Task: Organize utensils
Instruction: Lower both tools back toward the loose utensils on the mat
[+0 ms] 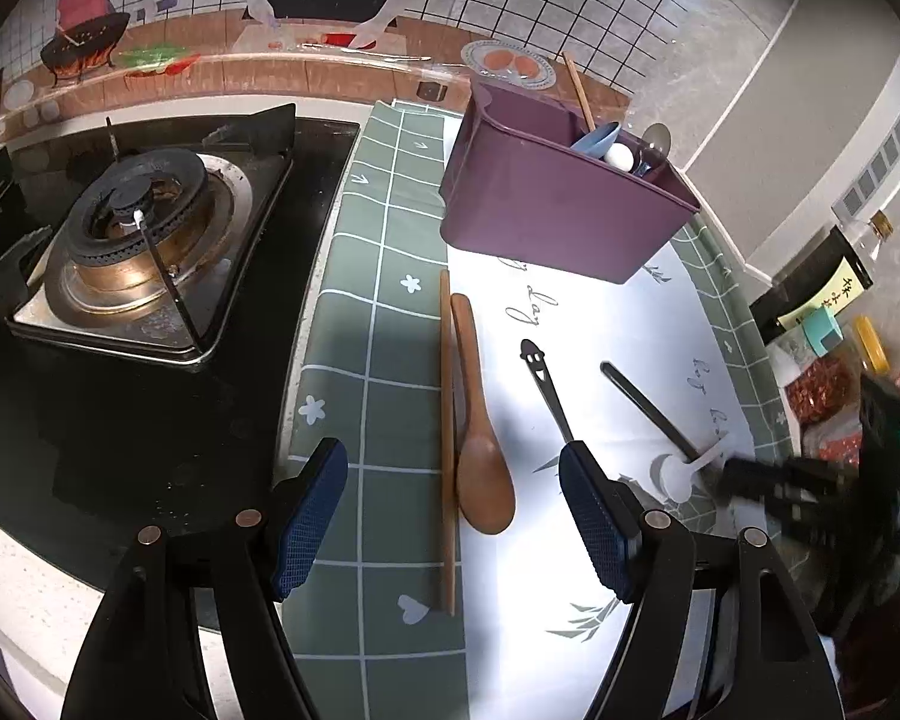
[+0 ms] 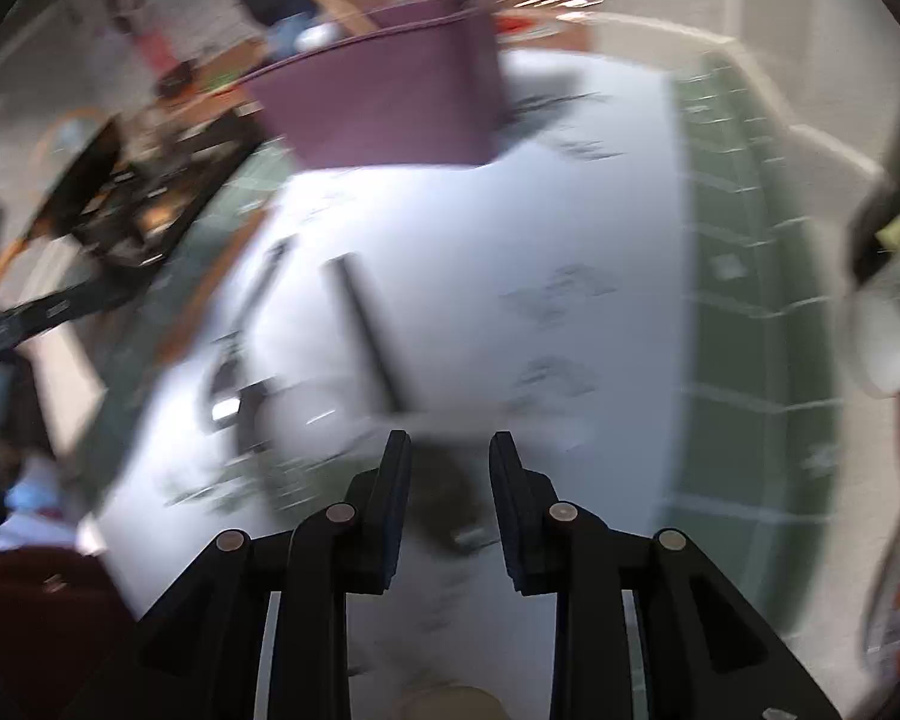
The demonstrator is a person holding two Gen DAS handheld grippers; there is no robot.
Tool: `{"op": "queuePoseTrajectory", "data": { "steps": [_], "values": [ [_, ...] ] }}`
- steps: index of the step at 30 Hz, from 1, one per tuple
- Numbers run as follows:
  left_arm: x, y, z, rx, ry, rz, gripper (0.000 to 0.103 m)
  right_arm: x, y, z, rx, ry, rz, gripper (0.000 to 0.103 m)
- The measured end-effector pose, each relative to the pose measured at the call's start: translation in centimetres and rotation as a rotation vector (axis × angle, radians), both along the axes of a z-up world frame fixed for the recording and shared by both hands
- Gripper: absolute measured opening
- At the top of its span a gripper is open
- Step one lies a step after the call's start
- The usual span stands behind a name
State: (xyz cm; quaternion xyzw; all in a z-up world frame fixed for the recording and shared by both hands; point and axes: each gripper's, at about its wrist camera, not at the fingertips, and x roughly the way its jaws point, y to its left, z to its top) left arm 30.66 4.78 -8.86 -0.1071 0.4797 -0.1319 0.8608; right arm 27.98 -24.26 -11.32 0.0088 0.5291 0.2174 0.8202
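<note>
In the left wrist view a purple utensil holder (image 1: 546,204) stands on the mat and holds a blue spoon, a white spoon and a chopstick. A wooden spoon (image 1: 480,456) and a wooden chopstick (image 1: 447,420) lie between the fingers of my open left gripper (image 1: 450,516). A black smiley-handled utensil (image 1: 546,384) and a black-handled spoon (image 1: 654,414) lie to the right. My right gripper (image 1: 750,474) reaches toward the black-handled spoon's bowl. The right wrist view is blurred: the right gripper (image 2: 450,480) is open and empty, with the black handle (image 2: 369,330) ahead and the holder (image 2: 390,102) beyond.
A gas stove (image 1: 132,240) sits on the left. A green checked mat (image 1: 384,360) with a white centre covers the counter. Bottles and jars (image 1: 834,312) stand at the right edge. The tiled wall runs behind the holder.
</note>
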Motion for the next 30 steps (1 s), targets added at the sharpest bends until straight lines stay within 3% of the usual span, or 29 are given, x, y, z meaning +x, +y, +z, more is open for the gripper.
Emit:
{"op": "queuePoseTrajectory", "data": {
  "steps": [2, 7, 15, 24, 28, 30],
  "values": [
    [0.1, -0.1, -0.1, -0.006, 0.004, 0.0, 0.073, -1.3, 2.2, 0.6, -0.04, -0.054, 0.094, 0.026],
    [-0.1, -0.1, 0.0, -0.002, 0.002, -0.01, 0.073, -3.1, 5.9, 1.0, -0.255, -0.227, 0.27, 0.027],
    [-0.7, 1.8, -0.1, -0.009, 0.002, 0.035, 0.073, -3.4, 7.2, -0.3, -0.451, -0.344, 0.442, 0.028],
    [-1.5, 2.6, -0.3, -0.002, 0.016, 0.06, 0.073, 1.9, 7.3, -0.1, -0.306, -0.324, 0.313, 0.028],
    [-2.0, 2.6, -0.1, -0.002, 0.013, 0.046, 0.073, 0.9, 6.6, 1.3, -0.236, -0.289, 0.386, 0.03],
    [-2.0, 2.1, -0.4, -0.017, 0.026, 0.024, 0.073, -0.4, 6.7, 1.3, -0.256, -0.287, 0.442, 0.031]
  ]
}}
